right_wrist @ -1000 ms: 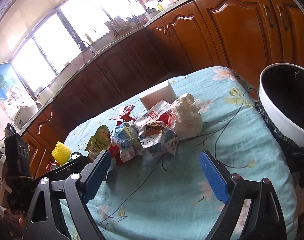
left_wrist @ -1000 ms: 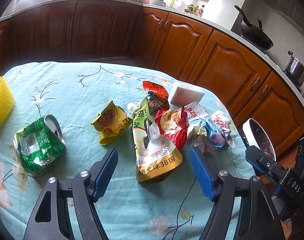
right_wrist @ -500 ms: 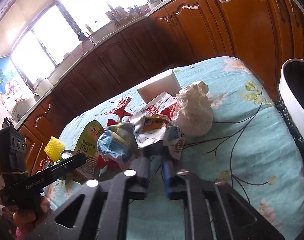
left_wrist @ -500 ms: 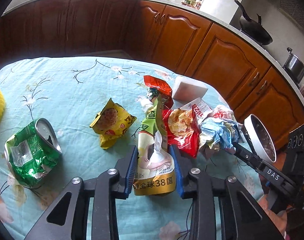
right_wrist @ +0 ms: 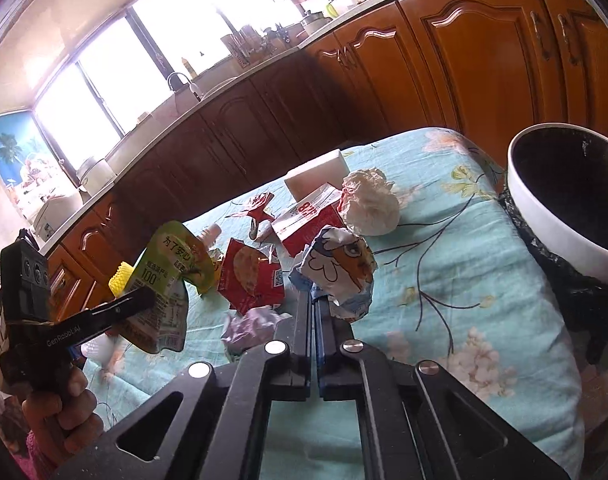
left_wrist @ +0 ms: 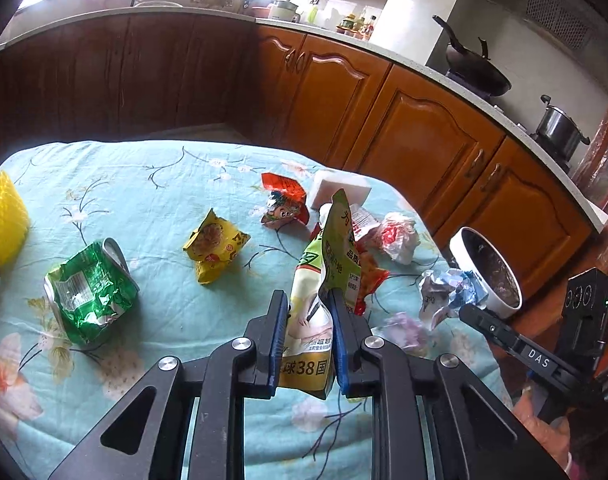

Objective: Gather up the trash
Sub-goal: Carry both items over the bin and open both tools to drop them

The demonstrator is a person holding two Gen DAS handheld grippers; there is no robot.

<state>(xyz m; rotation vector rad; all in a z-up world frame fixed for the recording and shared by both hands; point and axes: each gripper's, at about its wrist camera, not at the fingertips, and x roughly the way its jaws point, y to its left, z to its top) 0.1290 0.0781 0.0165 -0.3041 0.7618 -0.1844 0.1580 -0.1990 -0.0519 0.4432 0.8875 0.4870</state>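
We are clamping the left gripper point(left_wrist: 307, 312), its jaws having just been closing, on a green-and-cream drink pouch point(left_wrist: 319, 280), which is standing nearly upright between the blue pads above the floral tablecloth point(left_wrist: 163, 200). We are pinching the right gripper point(right_wrist: 312, 300) fully together on the lower edge of a crumpled cartoon wrapper point(right_wrist: 340, 268); how much foil sits between the pads is hard to judge. Just behind it are lying a red snack bag point(right_wrist: 249, 276) and a white paper wad point(right_wrist: 370, 208). A white trash bin point(right_wrist: 560, 216) with a black liner is standing beside the table's right edge. Farther left are resting a yellow packet point(left_wrist: 213, 250) and a crushed green can point(left_wrist: 89, 292).
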